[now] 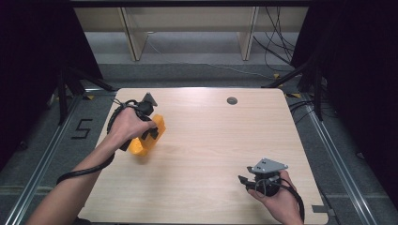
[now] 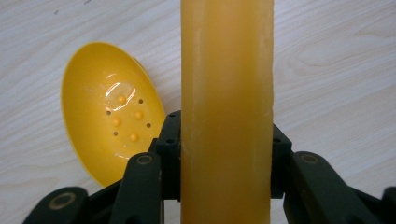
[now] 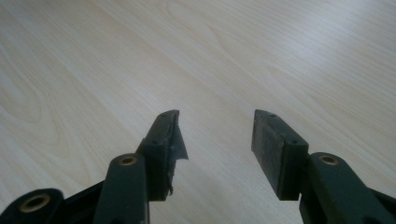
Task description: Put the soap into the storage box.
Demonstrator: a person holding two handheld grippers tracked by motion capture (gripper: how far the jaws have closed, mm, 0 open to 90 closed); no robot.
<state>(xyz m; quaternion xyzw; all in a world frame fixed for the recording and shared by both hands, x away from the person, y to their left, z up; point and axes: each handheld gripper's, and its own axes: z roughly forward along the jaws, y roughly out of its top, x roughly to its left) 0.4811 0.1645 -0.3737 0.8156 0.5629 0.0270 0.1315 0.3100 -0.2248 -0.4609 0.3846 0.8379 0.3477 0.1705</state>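
Amber-yellow soap bar (image 2: pixel 226 112) sits clamped between the jaws of my left gripper (image 1: pixel 149 125), held above the table (image 1: pixel 211 140) at its far left; the yellow soap dish (image 2: pixel 112 121) lies on the wood just beside and below the bar, empty, its drain holes exposed. My right gripper (image 3: pixel 215 140) rests near the right edge, jaws wide apart, gripping nothing. I judge the step in hand to be carrying the bar; the next move calls for centring it over the dish, lowering, then releasing.
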